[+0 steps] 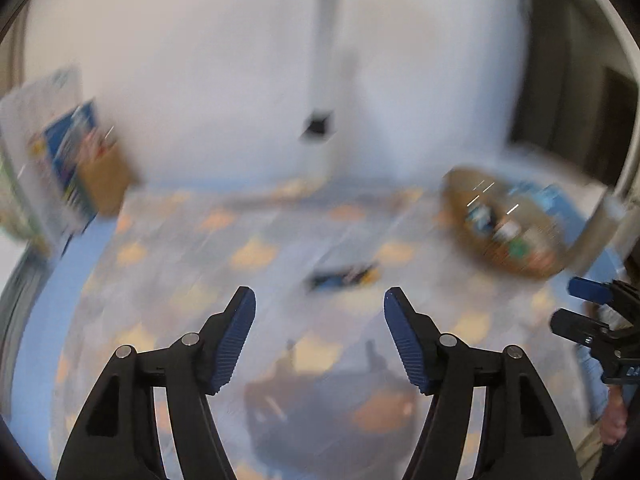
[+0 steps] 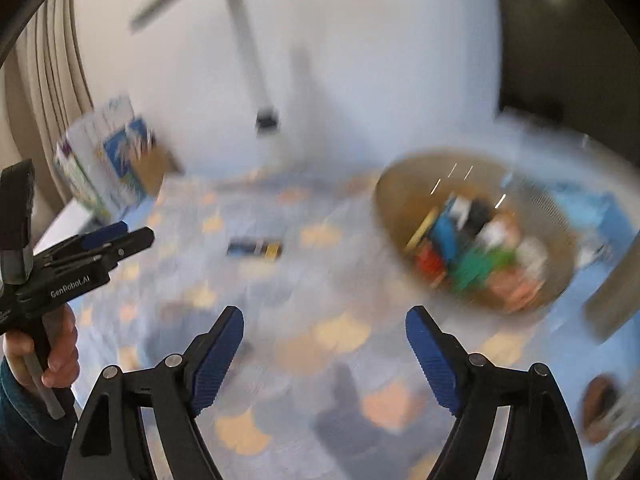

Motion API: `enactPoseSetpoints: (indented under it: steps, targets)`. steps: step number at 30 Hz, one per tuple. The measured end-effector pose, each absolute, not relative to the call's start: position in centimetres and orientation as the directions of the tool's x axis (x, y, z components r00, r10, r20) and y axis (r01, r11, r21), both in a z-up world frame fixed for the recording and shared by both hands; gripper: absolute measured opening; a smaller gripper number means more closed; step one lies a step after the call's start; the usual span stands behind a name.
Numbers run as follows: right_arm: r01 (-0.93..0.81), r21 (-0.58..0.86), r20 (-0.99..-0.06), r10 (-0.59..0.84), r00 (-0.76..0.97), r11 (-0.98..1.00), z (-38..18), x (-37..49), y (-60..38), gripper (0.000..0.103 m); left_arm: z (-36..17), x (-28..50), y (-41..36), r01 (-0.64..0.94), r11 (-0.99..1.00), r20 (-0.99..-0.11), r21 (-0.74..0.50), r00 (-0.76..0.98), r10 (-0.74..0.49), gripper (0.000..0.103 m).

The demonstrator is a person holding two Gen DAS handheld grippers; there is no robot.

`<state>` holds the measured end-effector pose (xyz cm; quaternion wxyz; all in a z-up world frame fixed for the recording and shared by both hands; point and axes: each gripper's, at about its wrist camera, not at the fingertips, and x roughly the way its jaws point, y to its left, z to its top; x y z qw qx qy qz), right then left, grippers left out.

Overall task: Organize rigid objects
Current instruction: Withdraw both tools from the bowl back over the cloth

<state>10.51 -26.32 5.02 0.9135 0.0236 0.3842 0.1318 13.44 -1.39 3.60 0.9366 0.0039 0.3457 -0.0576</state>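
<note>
Both views are motion-blurred. A small dark blue and yellow flat object point(image 1: 345, 275) lies alone on the patterned tablecloth, also in the right wrist view point(image 2: 255, 249). A round woven basket point(image 1: 472, 236) at the right holds several colourful objects; its rim shows in the right wrist view point(image 2: 390, 184). My left gripper point(image 1: 320, 300) is open and empty, above the cloth just short of the flat object. My right gripper point(image 2: 324, 320) is open and empty, left of and nearer than the basket. The left gripper also shows at the left edge of the right wrist view point(image 2: 128, 234).
A blue tablecloth point(image 2: 328, 236) with orange patches covers the table. Upright books and a brown box point(image 1: 72, 160) stand at the far left against a white wall. A grey pole point(image 1: 326, 32) runs down the wall. A blue item point(image 2: 592, 208) lies behind the basket.
</note>
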Motion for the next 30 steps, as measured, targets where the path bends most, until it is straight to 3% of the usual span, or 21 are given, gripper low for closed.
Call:
enactPoseSetpoints:
  steps: [8, 13, 22, 26, 30]
  targets:
    - [-0.223, 0.061, -0.744, 0.193, 0.640, 0.973, -4.0, 11.3, -22.7, 0.082, -4.1, 13.2, 1.6, 0.026, 0.999, -0.722, -0.037, 0.690, -0.045, 0.065]
    - [-0.219, 0.047, -0.735, 0.182, 0.653, 0.975, -3.9, 11.0, -22.7, 0.082, -4.7, 13.1, 1.5, -0.023, 1.000, -0.721, 0.002, 0.693, 0.017, 0.065]
    - [-0.200, 0.071, -0.770, 0.181, 0.612, 0.977, -4.6, 11.7, -23.0, 0.082, -5.2, 13.3, 1.1, -0.008, 1.000, -0.746, 0.015, 0.666, 0.016, 0.066]
    - [-0.196, 0.063, -0.775, 0.172, 0.609, 0.979, -4.7, 11.9, -23.0, 0.082, -5.3, 13.2, 1.2, -0.010, 1.000, -0.748, 0.007, 0.664, 0.012, 0.074]
    - [-0.202, 0.054, -0.778, 0.168, 0.606, 0.978, -4.8, 12.1, -22.8, 0.082, -5.4, 13.2, 1.1, -0.007, 1.000, -0.751, 0.012, 0.660, 0.014, 0.075]
